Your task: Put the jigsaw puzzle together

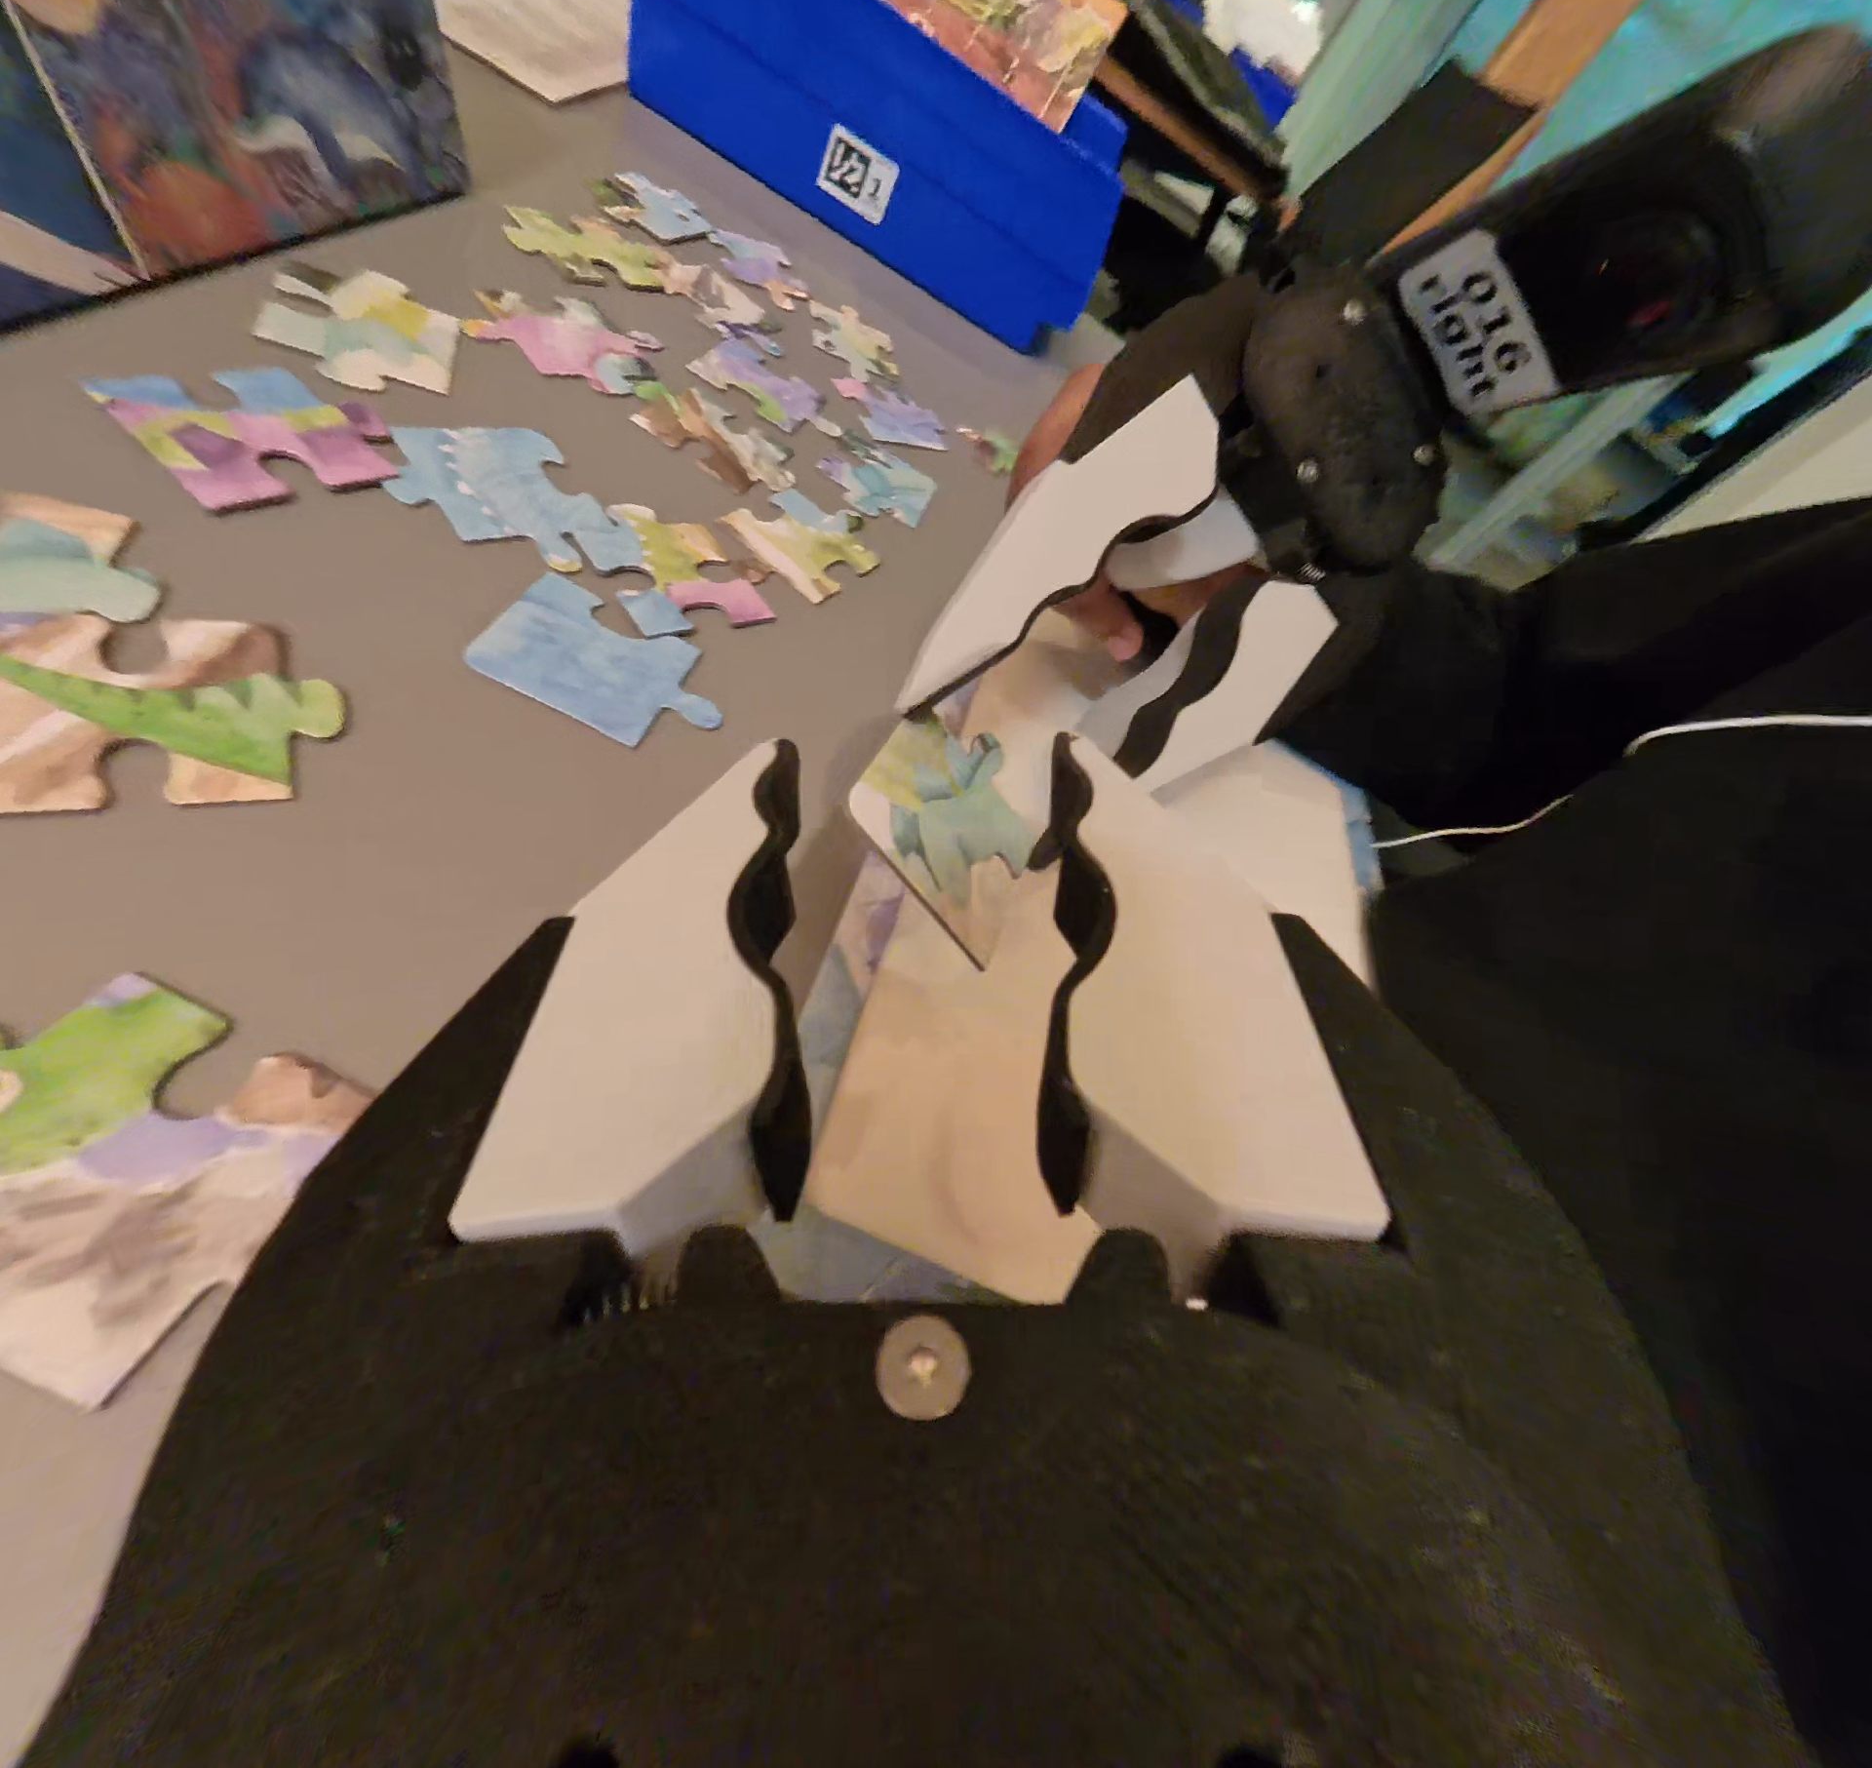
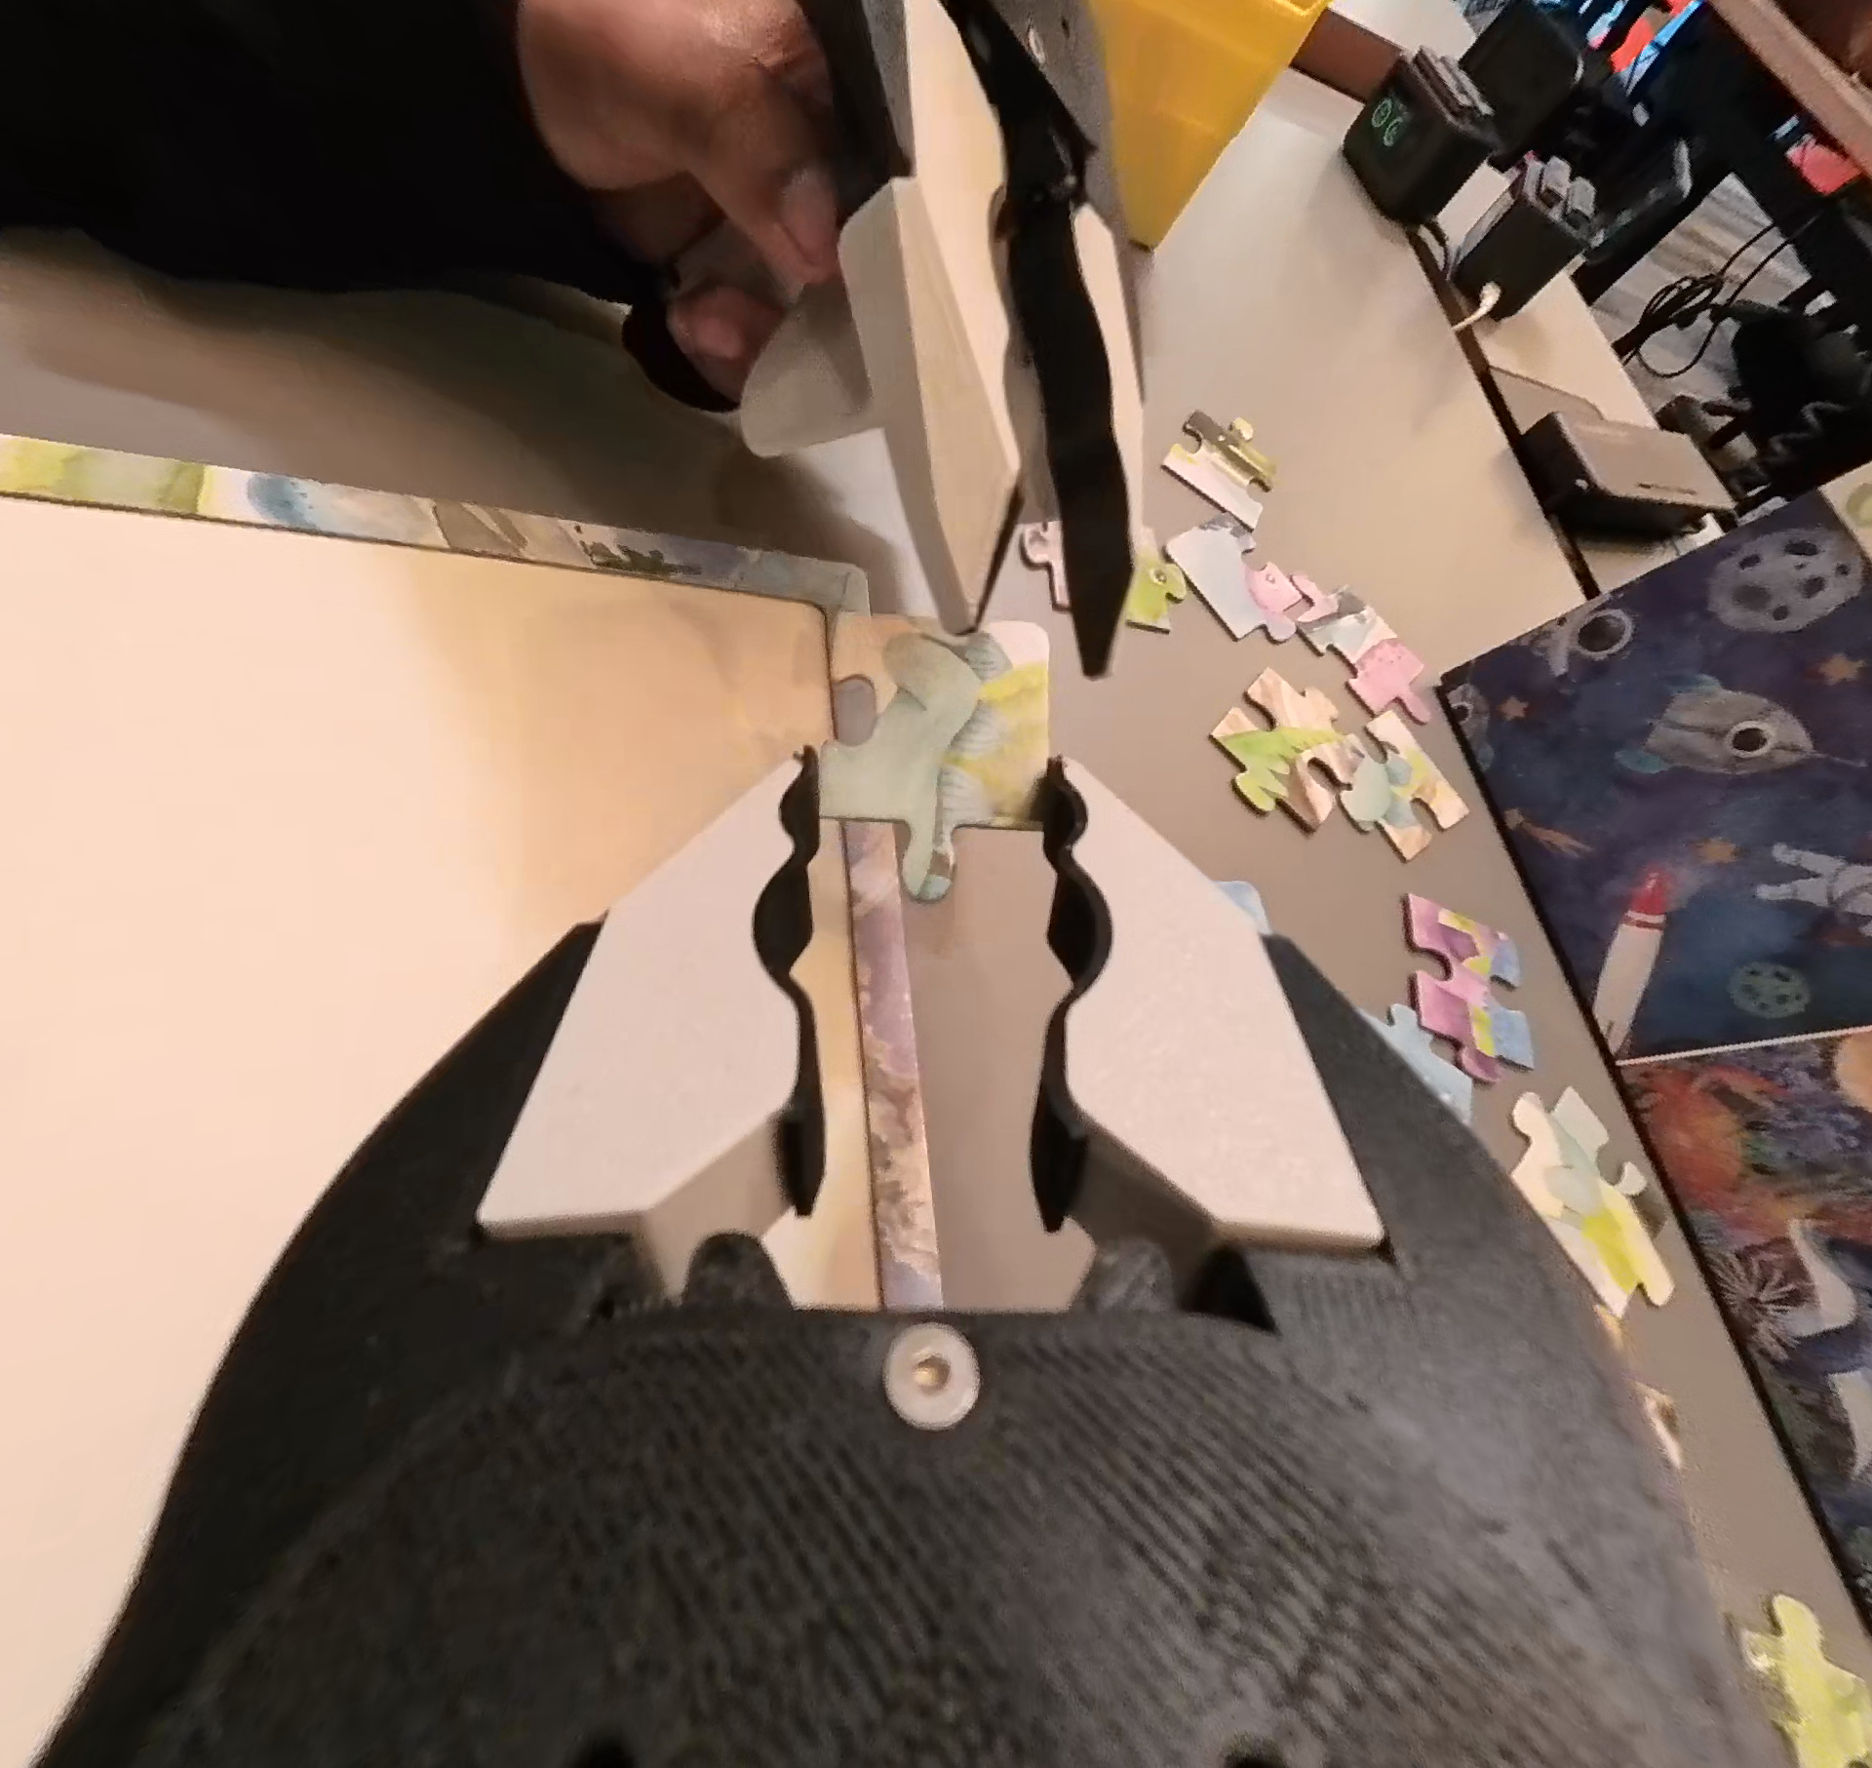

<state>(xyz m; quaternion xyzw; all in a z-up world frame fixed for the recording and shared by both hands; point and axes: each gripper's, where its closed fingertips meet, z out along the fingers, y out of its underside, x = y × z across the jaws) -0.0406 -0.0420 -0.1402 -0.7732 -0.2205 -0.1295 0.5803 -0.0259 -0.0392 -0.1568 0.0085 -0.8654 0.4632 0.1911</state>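
Puzzle tray (image 2: 405, 808): bare but one corner piece (image 2: 942, 716), centre frame. Loose pieces (image 1: 567, 463) remain, upper left. Both claws apart, empty.

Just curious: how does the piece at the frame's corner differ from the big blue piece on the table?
The corner piece is green, teal and yellow; the blue piece is nearly plain blue. The corner piece sits at the frame's corner; the blue piece lies loose on the table. Both face picture side up.
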